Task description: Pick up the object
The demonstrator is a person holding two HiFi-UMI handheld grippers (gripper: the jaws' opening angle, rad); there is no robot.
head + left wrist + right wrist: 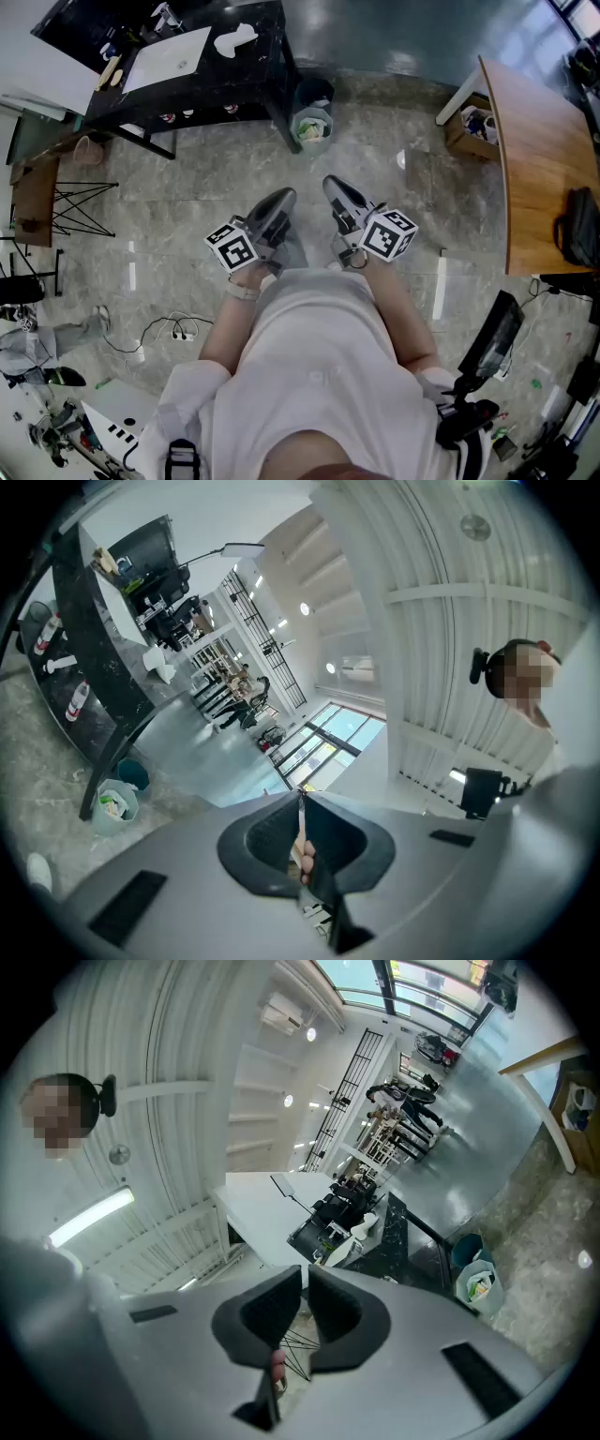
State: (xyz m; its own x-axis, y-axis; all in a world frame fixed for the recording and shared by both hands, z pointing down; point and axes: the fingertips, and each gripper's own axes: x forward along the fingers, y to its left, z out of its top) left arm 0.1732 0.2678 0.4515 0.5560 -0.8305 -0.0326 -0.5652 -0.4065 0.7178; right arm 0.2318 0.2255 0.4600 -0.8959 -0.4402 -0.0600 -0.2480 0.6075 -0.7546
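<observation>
I stand on a marble floor, well short of a black table [246, 77] that carries a white sheet [169, 56] and a white crumpled object [234, 39]. My left gripper [284, 195] and right gripper [330, 180] are held side by side in front of my chest, tips pointing toward the table. Both sets of jaws are shut with nothing between them. In the left gripper view the gripper [300, 794] points up at the ceiling, with the table [94, 667] at the left. The right gripper [306, 1271] also looks upward, the table [375, 1232] beyond it.
A bin with rubbish [312, 127] stands by the table's right leg. A curved wooden desk [544, 159] with a black bag [579, 225] is at the right, an open box [469, 127] beside it. Cables [173, 328] lie on the floor at the left, near a wire rack [80, 206].
</observation>
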